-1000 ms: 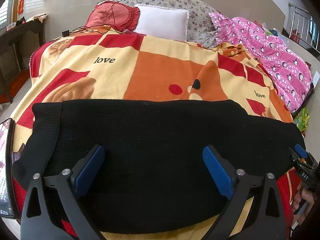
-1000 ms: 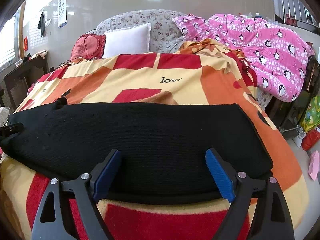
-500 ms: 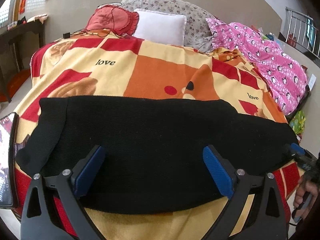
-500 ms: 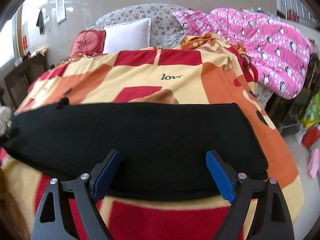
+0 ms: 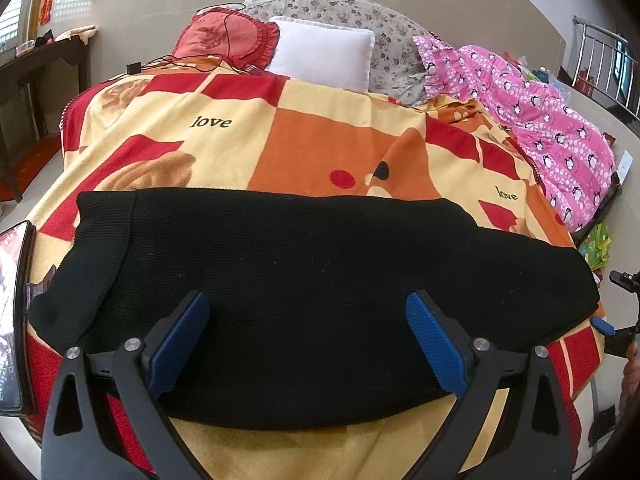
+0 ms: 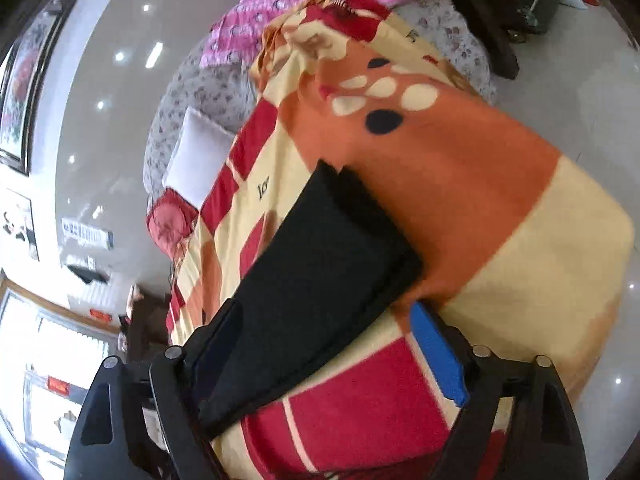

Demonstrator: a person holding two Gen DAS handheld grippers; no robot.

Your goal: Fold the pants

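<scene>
Pants [image 5: 304, 292], black and knitted, lie flat in a long band across the near end of the bed, on a blanket [image 5: 332, 148] of red, orange and cream squares with "love" printed on it; the left tool [image 5: 308, 336] hangs over their middle with its blue-padded fingers [image 5: 434, 344] wide apart, gripping nothing; the right tool [image 6: 340, 352] is rolled sharply sideways near the pants' right end, fingers also spread and empty, one of them in front of the cloth's edge; a white pillow [image 5: 320, 52], a red cushion [image 5: 228, 36] and a pink penguin-print quilt [image 5: 552, 128] sit towards the head of the bed; a phone [image 5: 14, 320] lies at the left edge.
</scene>
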